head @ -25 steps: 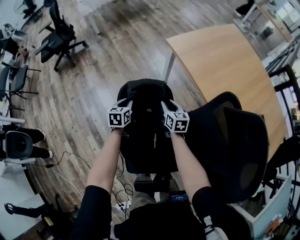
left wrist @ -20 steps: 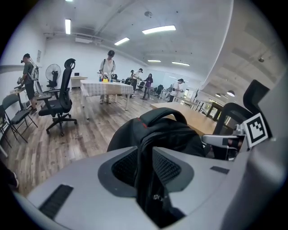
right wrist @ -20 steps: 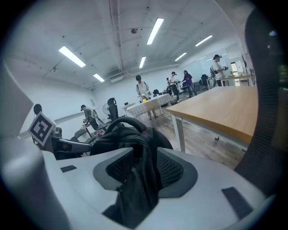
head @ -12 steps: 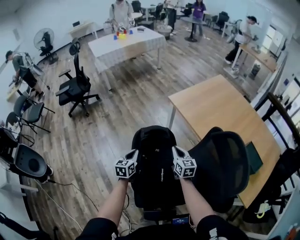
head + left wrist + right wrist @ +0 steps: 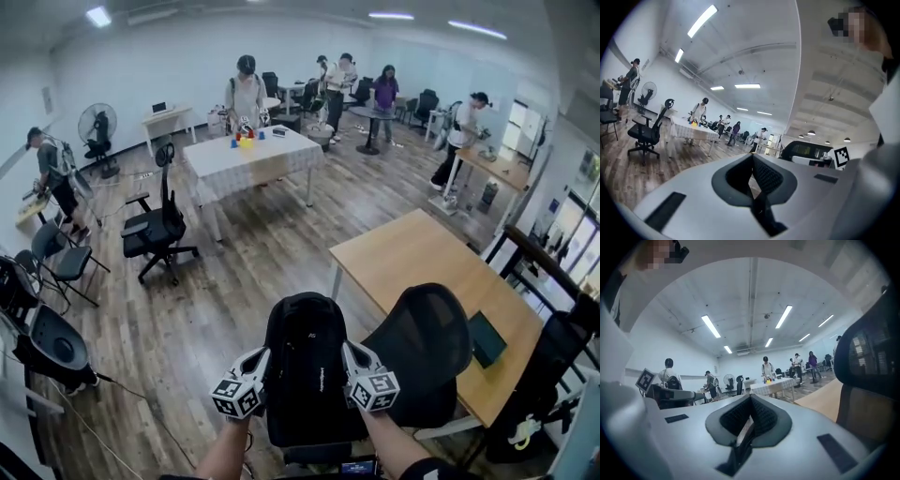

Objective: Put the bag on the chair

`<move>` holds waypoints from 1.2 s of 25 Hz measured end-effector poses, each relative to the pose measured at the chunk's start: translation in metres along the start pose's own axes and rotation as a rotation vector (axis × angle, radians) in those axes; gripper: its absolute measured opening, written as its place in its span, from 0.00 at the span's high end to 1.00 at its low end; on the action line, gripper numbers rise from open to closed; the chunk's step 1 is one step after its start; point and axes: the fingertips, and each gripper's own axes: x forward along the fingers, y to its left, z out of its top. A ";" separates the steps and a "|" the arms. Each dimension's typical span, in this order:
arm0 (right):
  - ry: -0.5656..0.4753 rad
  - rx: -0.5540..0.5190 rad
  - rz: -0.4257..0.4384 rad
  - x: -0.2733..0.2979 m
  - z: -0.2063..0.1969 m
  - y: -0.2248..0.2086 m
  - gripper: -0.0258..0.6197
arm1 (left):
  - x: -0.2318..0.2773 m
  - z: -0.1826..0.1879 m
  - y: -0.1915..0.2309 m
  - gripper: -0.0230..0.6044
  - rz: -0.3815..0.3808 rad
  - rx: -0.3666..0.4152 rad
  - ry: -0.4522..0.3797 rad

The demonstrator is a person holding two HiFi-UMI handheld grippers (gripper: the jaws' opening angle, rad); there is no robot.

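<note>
Black bag (image 5: 312,370) stands upright btwn the two tools, w/ the left hand-held gripper (image 5: 264,356) against its left flank and the right hand-held gripper (image 5: 348,350) against its right. The black mesh chair (image 5: 427,352) is just beside the bag on the right, and the wooden bench (image 5: 422,262) lies beyond that chair. Each gripper's own view shows its jaws pressed together, nothing visible btwn them; what the bag's base rests on can't be made out.
</note>
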 end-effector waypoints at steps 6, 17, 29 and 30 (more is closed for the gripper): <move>-0.091 -0.032 0.065 -0.073 0.031 0.045 0.94 | -0.067 0.018 -0.040 0.96 0.044 0.104 -0.065; -0.133 -0.057 0.056 -0.263 0.018 0.077 0.94 | -0.189 -0.030 -0.173 0.96 0.087 0.106 -0.105; -0.136 -0.037 0.027 -0.389 0.007 0.089 0.94 | -0.277 -0.058 -0.264 0.96 0.184 0.141 -0.102; -0.131 -0.031 0.031 -0.392 0.003 0.092 0.94 | -0.281 -0.059 -0.267 0.96 0.182 0.146 -0.097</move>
